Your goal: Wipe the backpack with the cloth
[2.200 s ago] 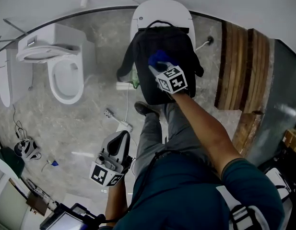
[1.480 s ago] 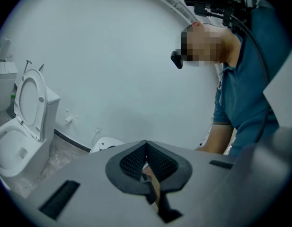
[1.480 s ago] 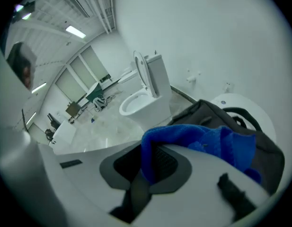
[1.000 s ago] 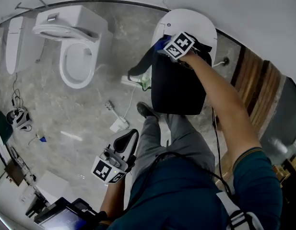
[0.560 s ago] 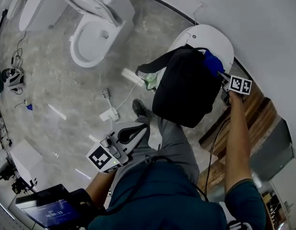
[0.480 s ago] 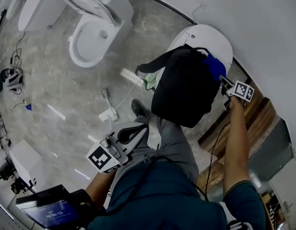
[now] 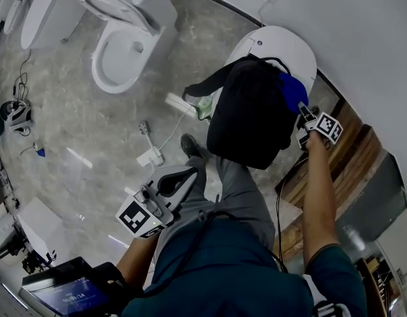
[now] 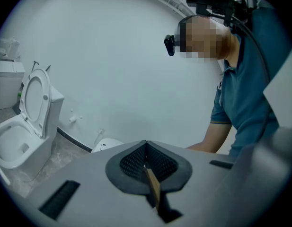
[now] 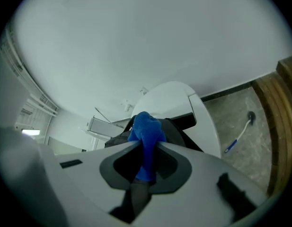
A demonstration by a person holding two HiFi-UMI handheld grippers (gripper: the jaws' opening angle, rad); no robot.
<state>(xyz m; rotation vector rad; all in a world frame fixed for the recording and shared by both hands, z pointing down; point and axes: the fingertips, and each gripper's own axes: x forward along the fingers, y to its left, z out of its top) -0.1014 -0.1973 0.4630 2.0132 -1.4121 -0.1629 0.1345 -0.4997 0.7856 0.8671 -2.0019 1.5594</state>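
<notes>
Backpack [image 7: 249,114] sits on the closed toilet lid [image 7: 282,41]. Right tongs [image 7: 302,111] pinch the blue cloth [image 7: 292,91], and it's up against the pack's upper right edge. Left tongs [image 7: 183,176] hang low by the leg, pressed together, nothing between them.

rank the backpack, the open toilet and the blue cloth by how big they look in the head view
1. backpack and open toilet: look about alike, and their nearness to the camera may differ, so not ranked.
2. blue cloth: clearly smallest.
</notes>
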